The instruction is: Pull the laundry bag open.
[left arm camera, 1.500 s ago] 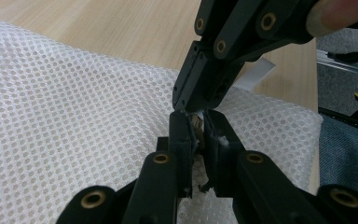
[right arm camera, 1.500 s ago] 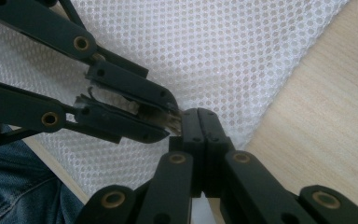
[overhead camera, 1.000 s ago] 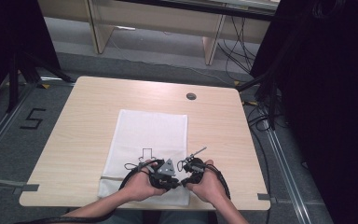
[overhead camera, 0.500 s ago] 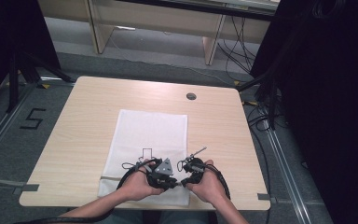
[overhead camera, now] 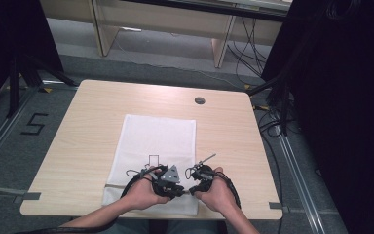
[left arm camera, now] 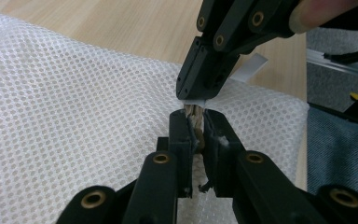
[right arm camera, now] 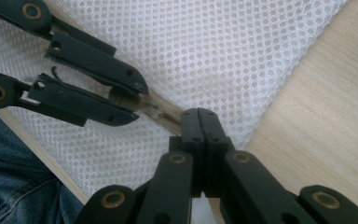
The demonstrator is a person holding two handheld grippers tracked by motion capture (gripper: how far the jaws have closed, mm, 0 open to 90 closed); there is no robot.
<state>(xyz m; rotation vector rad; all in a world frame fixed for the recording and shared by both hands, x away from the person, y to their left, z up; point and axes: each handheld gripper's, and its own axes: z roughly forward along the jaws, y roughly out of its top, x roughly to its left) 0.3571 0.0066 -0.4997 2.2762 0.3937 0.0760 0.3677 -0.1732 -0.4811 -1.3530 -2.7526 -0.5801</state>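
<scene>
High view looks down on the table; both gripper views, close-up, share the mesh bag.

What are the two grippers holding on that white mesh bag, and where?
Both hold the white mesh bag at its beige zipper strip near the front edge: the left gripper pinches the strip, and the right gripper is shut on it close beside.

— What's around the table?

— Grey floor, with a "5" marked on it at the left. Metal rails run along the floor on both sides.

— And behind?

— A light wooden desk, its legs on the floor, cables trailing beside it. Black curtains hang right and left.

— The tabletop?

— Pale wood, a round grommet near the far edge. Tape marks the near corners.
</scene>
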